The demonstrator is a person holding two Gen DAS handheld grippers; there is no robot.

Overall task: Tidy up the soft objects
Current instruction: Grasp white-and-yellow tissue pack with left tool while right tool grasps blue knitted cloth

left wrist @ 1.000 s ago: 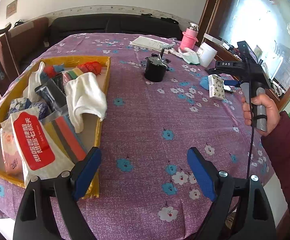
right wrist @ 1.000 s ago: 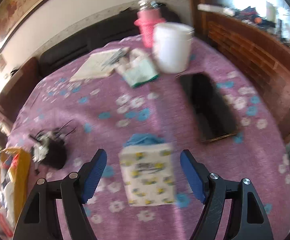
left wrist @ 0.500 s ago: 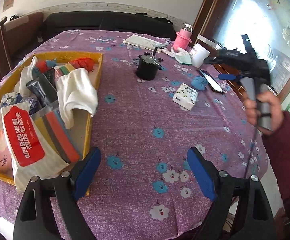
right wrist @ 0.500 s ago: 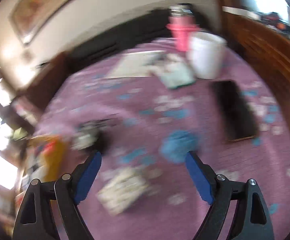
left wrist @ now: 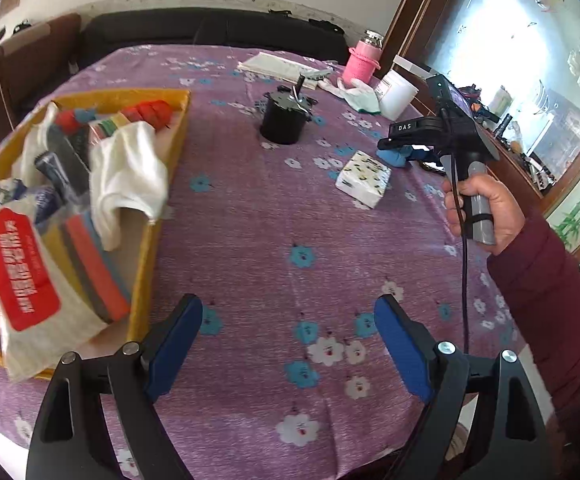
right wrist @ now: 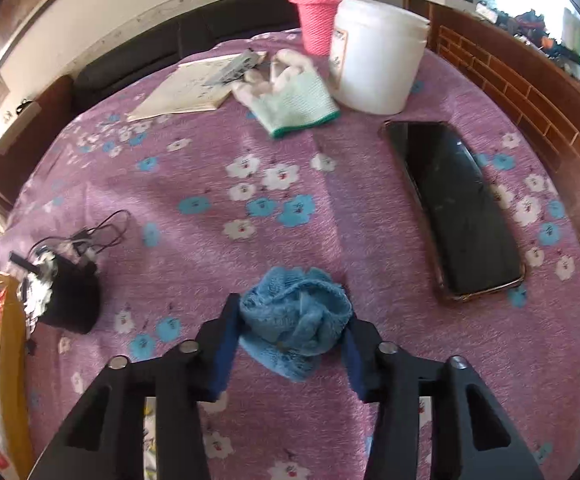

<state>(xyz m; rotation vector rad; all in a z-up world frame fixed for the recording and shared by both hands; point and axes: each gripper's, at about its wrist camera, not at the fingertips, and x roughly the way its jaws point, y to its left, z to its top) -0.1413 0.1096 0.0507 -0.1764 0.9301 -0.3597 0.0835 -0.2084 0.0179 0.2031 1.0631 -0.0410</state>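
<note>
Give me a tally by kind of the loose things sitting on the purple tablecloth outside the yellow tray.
Cloths: 1, blue cloth
Gloves: 1, white glove
Tissue packs: 1
Phones: 1
Containers: 3, pink bottle, white tub, black pot
Booklets: 1
Total: 8

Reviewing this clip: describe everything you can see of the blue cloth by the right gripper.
The blue cloth is a small, fluffy terry-like rag, light blue, crumpled into a loose ball with folds at its centre. It lies on the purple flowered tablecloth, left of the black phone. The right gripper straddles it, jaws closing, pads at both its sides.
</note>
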